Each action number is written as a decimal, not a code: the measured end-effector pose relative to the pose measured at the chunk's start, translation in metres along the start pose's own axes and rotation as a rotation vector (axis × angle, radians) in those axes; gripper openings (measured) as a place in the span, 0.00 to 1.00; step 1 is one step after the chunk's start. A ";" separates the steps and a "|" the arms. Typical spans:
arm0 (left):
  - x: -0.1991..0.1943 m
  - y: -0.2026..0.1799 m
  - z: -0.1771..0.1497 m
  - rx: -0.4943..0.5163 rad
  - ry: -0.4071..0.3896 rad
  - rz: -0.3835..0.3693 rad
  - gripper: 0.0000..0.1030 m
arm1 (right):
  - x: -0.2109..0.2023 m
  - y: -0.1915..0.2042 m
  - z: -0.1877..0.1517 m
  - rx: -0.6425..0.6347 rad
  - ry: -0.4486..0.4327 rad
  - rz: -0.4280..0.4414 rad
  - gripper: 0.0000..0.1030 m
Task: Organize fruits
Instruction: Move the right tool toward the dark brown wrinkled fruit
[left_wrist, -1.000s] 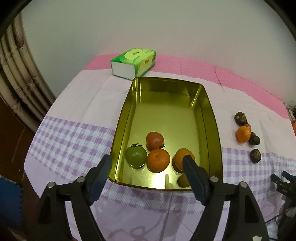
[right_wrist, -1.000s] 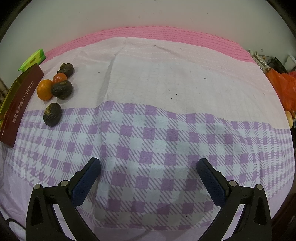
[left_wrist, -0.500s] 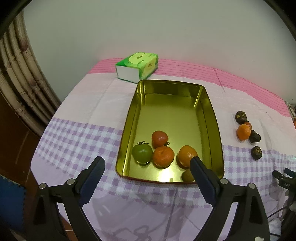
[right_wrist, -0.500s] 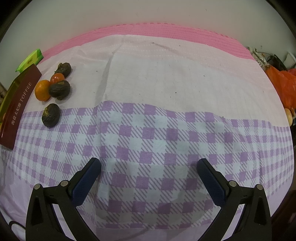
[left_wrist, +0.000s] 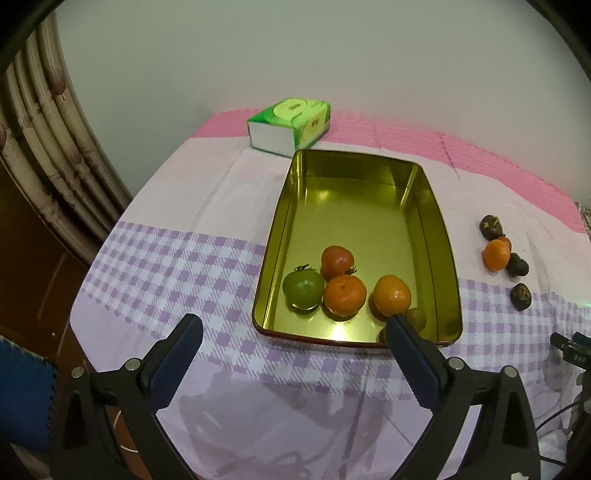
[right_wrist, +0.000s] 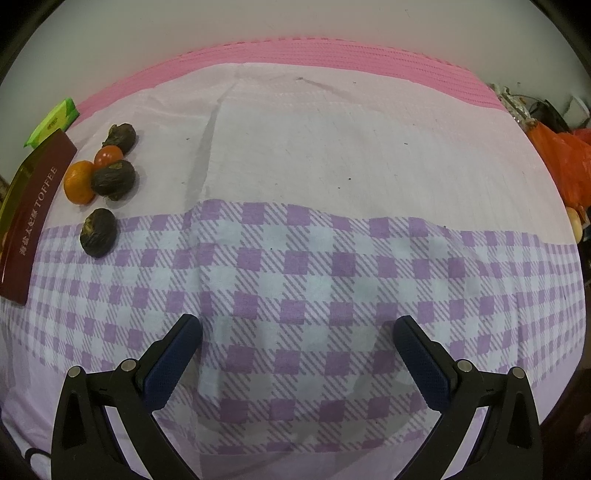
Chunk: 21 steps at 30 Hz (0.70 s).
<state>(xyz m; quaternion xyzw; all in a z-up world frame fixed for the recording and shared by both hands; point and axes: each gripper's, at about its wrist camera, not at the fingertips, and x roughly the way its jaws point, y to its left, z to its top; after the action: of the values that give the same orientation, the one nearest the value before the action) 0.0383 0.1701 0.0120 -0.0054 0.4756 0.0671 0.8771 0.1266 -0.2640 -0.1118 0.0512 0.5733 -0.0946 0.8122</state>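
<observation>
The left gripper is wide open and holds nothing, near the gold tin with four fruits inside. The right gripper is also wide and empty above the checked cloth; the loose fruits lie far left of it.

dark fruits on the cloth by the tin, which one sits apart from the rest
The nearest dark fruit, lying alone at the edge of the purple checks. The other two dark fruits huddle with the orange and small red fruit.

Looking like a home: checked tablecloth covering a table, curtain hanging alongside, tissue box sitting by a plain wall.
</observation>
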 end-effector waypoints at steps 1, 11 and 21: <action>0.001 0.000 0.000 0.000 0.004 0.001 0.96 | 0.001 0.001 0.000 -0.002 0.001 0.000 1.00; 0.005 0.003 -0.001 -0.016 0.024 0.001 0.96 | -0.015 0.024 -0.003 -0.070 -0.029 0.002 0.92; 0.005 0.004 0.000 -0.023 0.022 0.000 0.96 | -0.038 0.090 -0.001 -0.203 -0.068 0.094 0.88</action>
<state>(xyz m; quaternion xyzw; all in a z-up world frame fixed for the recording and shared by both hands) 0.0403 0.1750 0.0076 -0.0161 0.4846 0.0724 0.8716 0.1325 -0.1726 -0.0787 -0.0078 0.5492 0.0007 0.8357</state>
